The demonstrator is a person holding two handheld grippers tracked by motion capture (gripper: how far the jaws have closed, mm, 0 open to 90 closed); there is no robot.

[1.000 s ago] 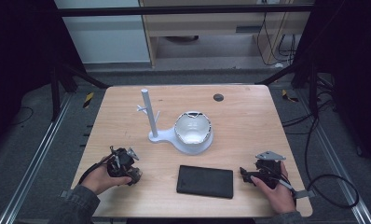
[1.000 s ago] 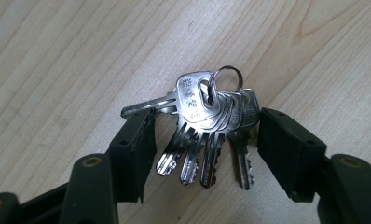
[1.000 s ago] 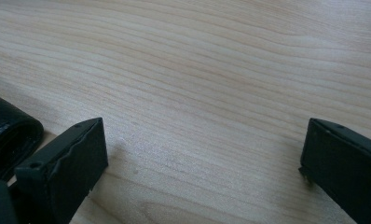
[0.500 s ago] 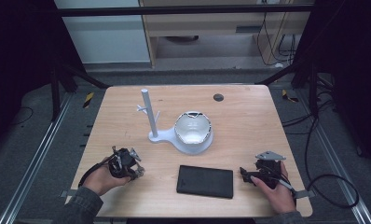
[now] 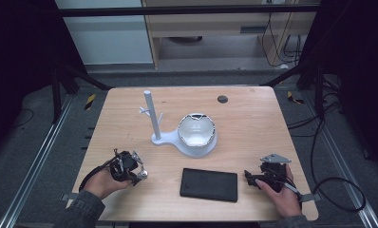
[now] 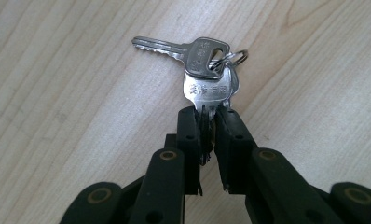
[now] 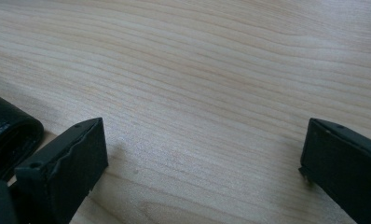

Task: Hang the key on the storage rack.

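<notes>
Now the left gripper (image 6: 208, 122) has just been closing, and its fingers are clamped on the keys (image 6: 207, 70), held low over the bench (image 5: 253, 123); lifting appears possible. The right gripper (image 7: 202, 154) is kept open.

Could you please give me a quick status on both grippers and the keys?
Left gripper just closed on the keys at the table. Right gripper open, beside the black case. Nothing in the way.

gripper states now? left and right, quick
Left gripper: jaws have just been closing, now shut on the keys.
Right gripper: open, nothing between the jaws.
</notes>
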